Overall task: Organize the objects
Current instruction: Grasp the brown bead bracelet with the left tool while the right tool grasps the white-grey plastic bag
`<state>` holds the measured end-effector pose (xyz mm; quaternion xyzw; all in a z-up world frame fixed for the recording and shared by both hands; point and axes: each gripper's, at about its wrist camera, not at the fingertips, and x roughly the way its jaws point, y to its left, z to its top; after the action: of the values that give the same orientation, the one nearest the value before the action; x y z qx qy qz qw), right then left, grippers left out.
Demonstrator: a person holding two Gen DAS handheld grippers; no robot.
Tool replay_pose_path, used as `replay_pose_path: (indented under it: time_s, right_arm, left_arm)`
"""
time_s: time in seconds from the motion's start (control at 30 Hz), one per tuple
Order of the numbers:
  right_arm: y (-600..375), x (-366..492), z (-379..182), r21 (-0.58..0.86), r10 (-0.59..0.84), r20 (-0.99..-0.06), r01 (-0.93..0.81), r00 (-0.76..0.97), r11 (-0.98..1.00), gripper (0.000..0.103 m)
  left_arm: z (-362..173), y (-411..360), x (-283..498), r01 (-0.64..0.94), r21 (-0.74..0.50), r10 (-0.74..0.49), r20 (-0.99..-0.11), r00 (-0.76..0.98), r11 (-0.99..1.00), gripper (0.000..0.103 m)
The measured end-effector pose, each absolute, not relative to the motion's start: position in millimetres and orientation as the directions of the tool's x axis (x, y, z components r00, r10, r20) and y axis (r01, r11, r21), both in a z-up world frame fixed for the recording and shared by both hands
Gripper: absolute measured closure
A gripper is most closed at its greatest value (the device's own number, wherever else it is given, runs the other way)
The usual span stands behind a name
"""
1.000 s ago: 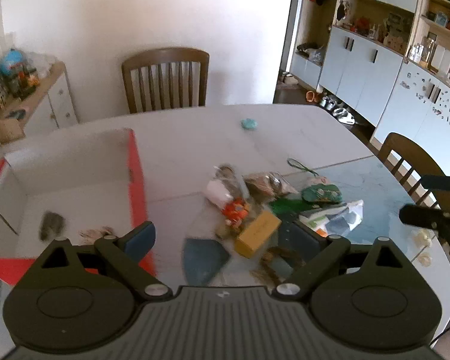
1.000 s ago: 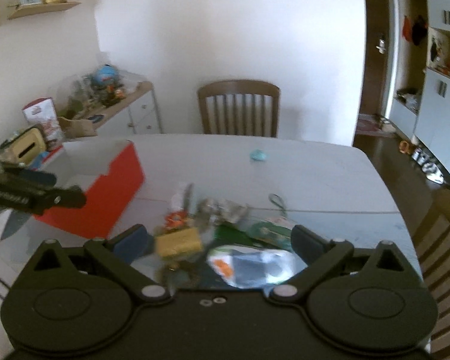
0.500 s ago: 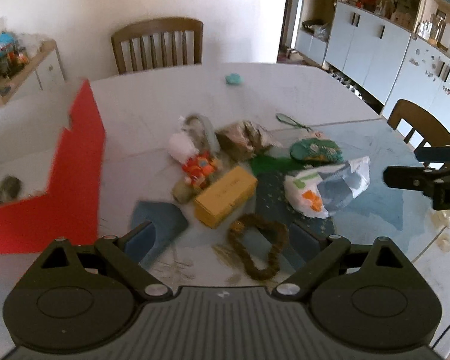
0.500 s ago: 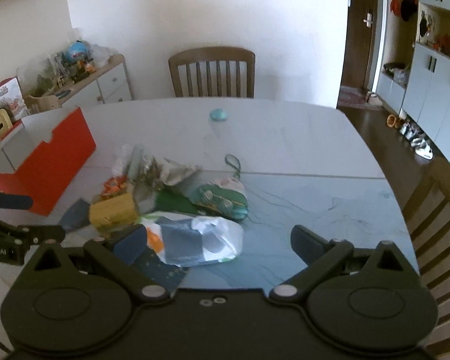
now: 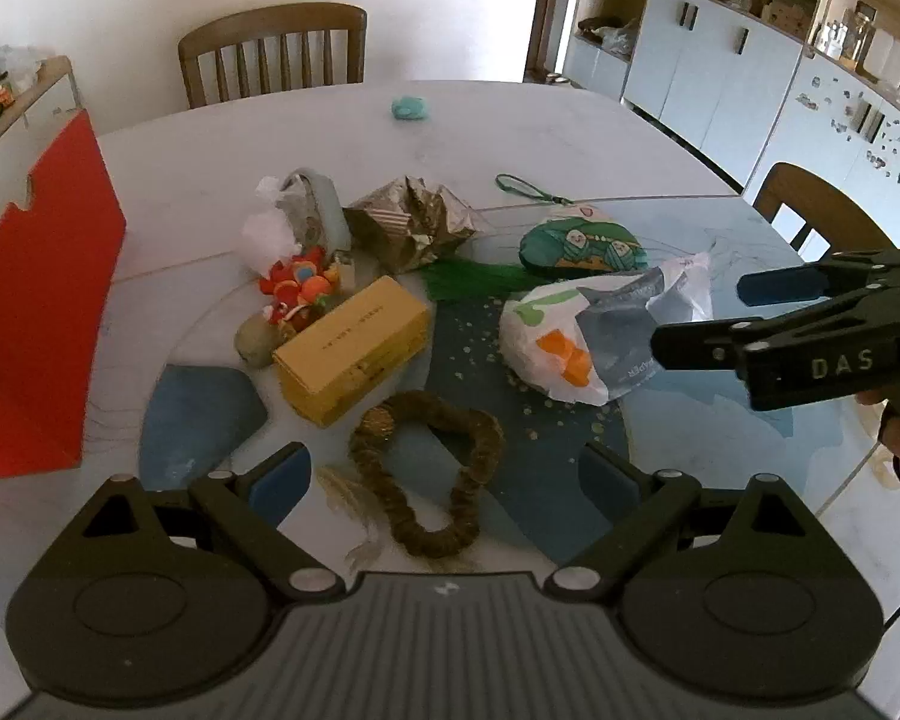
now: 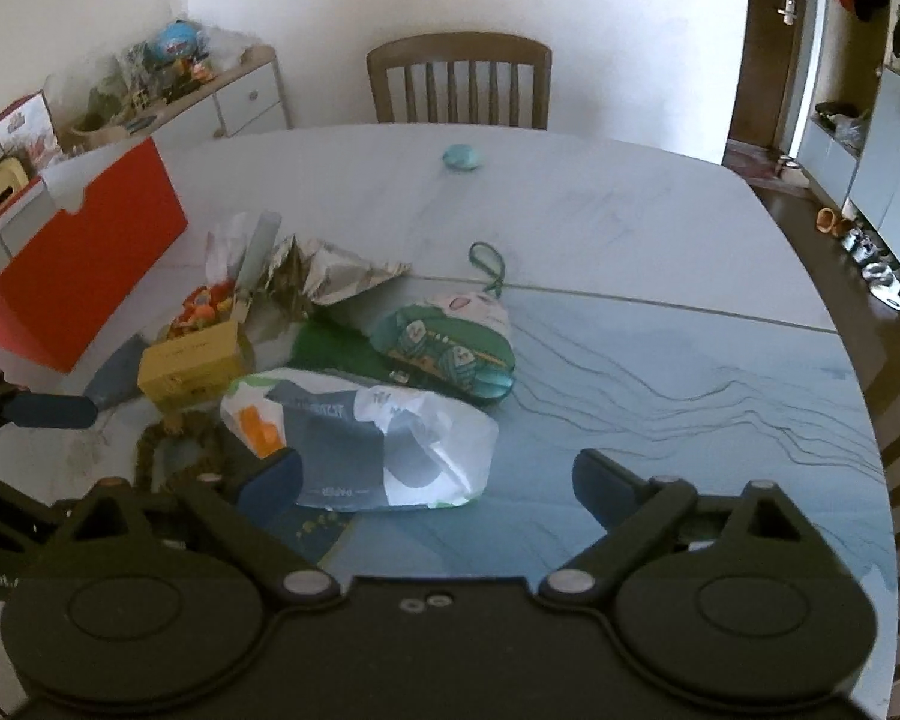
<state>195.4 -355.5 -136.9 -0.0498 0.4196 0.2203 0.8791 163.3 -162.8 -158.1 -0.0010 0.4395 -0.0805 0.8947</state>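
Note:
A pile lies on the marble table [image 5: 510,120]: a yellow box [image 5: 351,348], a brown woven ring [image 5: 432,468], a white plastic bag [image 5: 594,330], a green pouch [image 5: 579,246], crumpled foil [image 5: 414,222] and an orange toy [image 5: 297,282]. My left gripper [image 5: 444,477] is open just above the ring, which lies between its fingers untouched. My right gripper [image 6: 435,474] hovers at the white bag [image 6: 366,438]; its jaws are closing, the bag's near end sits between them, and the pads do not press it. It also enters the left wrist view as the right gripper [image 5: 702,318].
A red open box [image 5: 42,312] stands at the table's left side. A small teal object [image 5: 410,108] lies alone near the far edge. Wooden chairs stand at the far side [image 5: 273,54] and the right [image 5: 822,204]. A cluttered sideboard [image 6: 210,90] lines the left wall.
Both grippers have come down and forward toward the pile. The ring now lies between the left fingers and the white bag has come between the right fingers.

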Motion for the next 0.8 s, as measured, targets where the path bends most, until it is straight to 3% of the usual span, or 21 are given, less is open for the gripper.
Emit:
replay_pose_path:
  time_s: [0.17,0.33,0.47,0.63,0.77,0.8]
  right_arm:
    - [-355,200,-143,0.119,0.358,-0.768,-0.43,0.531,0.895,0.011]
    - [-353,203,-147,0.125,0.364,-0.771,-0.436,0.522,0.891,0.018]
    - [-352,204,-149,0.132,0.372,-0.77,-0.441,0.518,0.888,0.024]
    - [-352,206,-152,0.146,0.374,-0.779,-0.435,0.503,0.889,0.033]
    - [-354,207,-153,0.173,0.382,-0.785,-0.419,0.488,0.891,0.05]
    - [-353,206,-154,0.172,0.381,-0.785,-0.419,0.488,0.891,0.055]
  left_arm:
    - [-162,-172,167,0.17,-0.059,-0.151,-0.783,0.604,0.984,0.013]
    - [-169,-178,171,0.186,-0.058,-0.157,-0.8,0.578,0.981,0.04]
    - [-173,-182,174,0.2,-0.046,-0.155,-0.806,0.571,0.979,0.046]
    - [-177,-181,181,0.192,-0.07,-0.165,-0.824,0.542,0.979,0.068]
    - [-177,-178,183,0.189,-0.083,-0.174,-0.823,0.541,0.978,0.071]
    - [-178,-177,183,0.189,-0.083,-0.174,-0.824,0.54,0.979,0.077]
